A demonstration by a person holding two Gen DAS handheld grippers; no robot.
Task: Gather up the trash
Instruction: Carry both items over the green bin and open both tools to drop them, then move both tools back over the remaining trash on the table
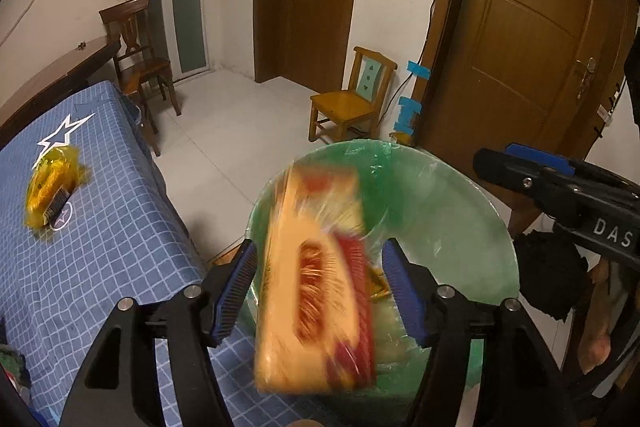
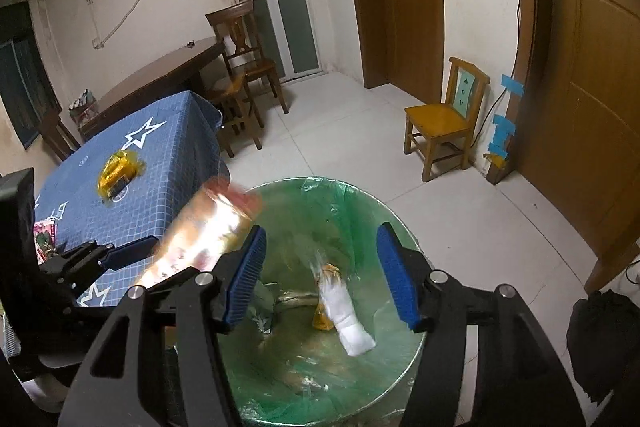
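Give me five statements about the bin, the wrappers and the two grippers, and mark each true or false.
1. The bin is lined with a green plastic bag. True.
2. A yellow wrapper lies on the blue checked tablecloth. True.
3. The left gripper is clamped shut on the orange snack packet. False: its jaws stand apart from the blurred packet, which hangs between them over the bin.
4. The right gripper holds a white wrapper. False: its jaws are open, and the wrapper is below them inside the bin.
5. The small yellow chair stands on the table. False: it stands on the floor by the wall.
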